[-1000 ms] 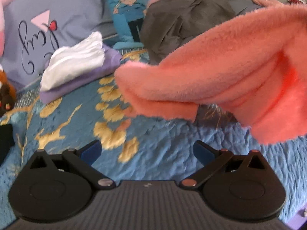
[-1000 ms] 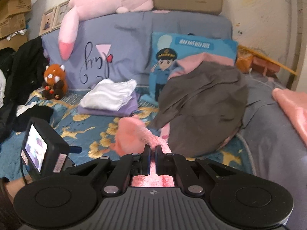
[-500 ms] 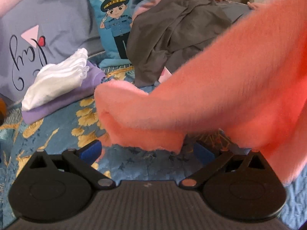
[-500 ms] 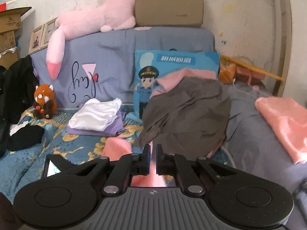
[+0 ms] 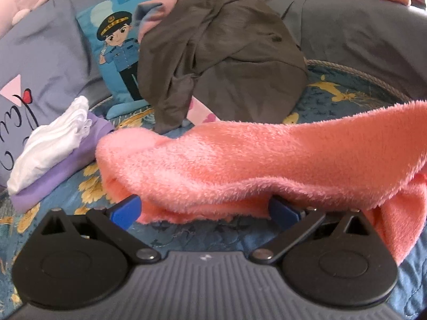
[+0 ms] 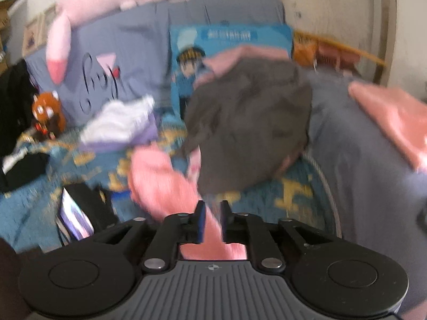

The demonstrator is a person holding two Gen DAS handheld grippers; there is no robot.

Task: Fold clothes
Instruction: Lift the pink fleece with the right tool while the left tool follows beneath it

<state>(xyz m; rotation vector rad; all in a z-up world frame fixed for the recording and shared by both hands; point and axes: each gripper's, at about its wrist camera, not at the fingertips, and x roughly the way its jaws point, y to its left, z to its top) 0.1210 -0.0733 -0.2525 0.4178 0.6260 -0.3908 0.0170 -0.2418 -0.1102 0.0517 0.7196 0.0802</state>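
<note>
A pink fleece garment [image 5: 240, 160] droops across the blue patterned bedspread [image 5: 186, 237], right in front of my left gripper [image 5: 204, 210]. That gripper is open wide, and the fleece's lower edge hangs over both blue fingertips [image 5: 125, 210]. In the blurred right wrist view, my right gripper [image 6: 212, 220] is opening, its jaws slightly parted with the same pink fleece [image 6: 160, 184] running between them. The pads no longer look pressed on the cloth.
A crumpled grey garment [image 5: 226, 61] lies behind the fleece, against a cartoon police pillow [image 5: 114, 40]. A folded white piece on a purple one [image 5: 53, 160] sits at the left. Another pink garment [image 6: 395, 117] rests on grey bedding at the right. A plush toy [image 6: 48, 112] and black clothes [image 6: 24, 170] lie far left.
The pink fleece has sunk and now drapes over my left gripper's open fingertips. My right gripper's jaws, shut on the fleece before, have parted. The right view has swung and blurred.
</note>
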